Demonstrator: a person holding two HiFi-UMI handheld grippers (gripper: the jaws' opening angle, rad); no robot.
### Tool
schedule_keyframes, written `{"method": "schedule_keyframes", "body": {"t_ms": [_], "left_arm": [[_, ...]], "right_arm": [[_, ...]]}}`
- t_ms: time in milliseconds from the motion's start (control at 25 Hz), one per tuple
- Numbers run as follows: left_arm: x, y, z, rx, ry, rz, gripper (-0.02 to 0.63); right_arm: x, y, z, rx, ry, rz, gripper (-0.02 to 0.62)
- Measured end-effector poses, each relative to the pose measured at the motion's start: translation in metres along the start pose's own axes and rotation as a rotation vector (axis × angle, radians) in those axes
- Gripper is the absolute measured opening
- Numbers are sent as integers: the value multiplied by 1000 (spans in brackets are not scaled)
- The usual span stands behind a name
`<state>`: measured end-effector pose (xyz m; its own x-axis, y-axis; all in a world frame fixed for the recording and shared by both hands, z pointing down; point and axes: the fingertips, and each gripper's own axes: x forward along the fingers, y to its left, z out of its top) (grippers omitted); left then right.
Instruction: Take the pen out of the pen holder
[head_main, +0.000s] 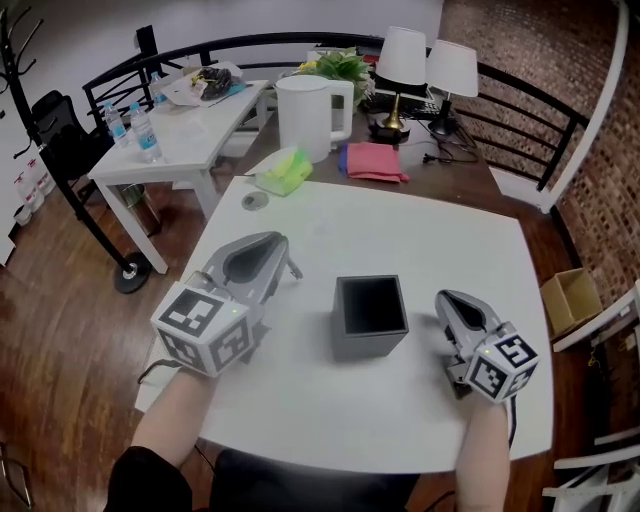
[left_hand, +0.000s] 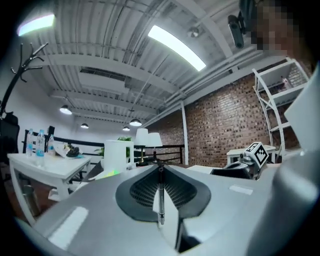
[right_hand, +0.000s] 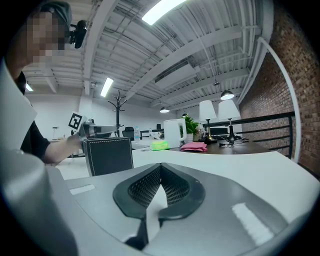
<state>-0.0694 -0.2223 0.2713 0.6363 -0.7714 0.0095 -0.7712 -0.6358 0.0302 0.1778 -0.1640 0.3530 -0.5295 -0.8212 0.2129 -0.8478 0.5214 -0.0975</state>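
Note:
The black square pen holder (head_main: 370, 315) stands upright in the middle of the white table (head_main: 400, 240), and its inside looks empty and dark. My left gripper (head_main: 285, 262) lies level to the left of the holder and apart from it. In the left gripper view that gripper (left_hand: 160, 167) is shut on a thin silvery pen (left_hand: 160, 200), which runs along the seam of the jaws. My right gripper (head_main: 447, 300) rests to the right of the holder, its jaws (right_hand: 161, 165) shut with nothing between them. The holder (right_hand: 109, 155) shows at the left of the right gripper view.
On the brown table behind stand a white jug (head_main: 310, 115), a green object (head_main: 284, 172), a pink cloth (head_main: 374, 160) and two lamps (head_main: 405, 60). A white side table (head_main: 185, 135) with bottles is at the far left. A cardboard box (head_main: 570, 295) sits on the floor at right.

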Motion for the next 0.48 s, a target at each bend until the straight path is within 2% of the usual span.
{"method": "schedule_keyframes", "body": {"t_ms": [160, 480], "left_arm": [[0, 7, -19, -51, 35, 42, 28], [-24, -10, -25, 43, 96, 85, 29]], "right_arm": [[-1, 0, 1, 0, 2, 0, 14], [-1, 1, 3, 7, -4, 1, 14]]}}
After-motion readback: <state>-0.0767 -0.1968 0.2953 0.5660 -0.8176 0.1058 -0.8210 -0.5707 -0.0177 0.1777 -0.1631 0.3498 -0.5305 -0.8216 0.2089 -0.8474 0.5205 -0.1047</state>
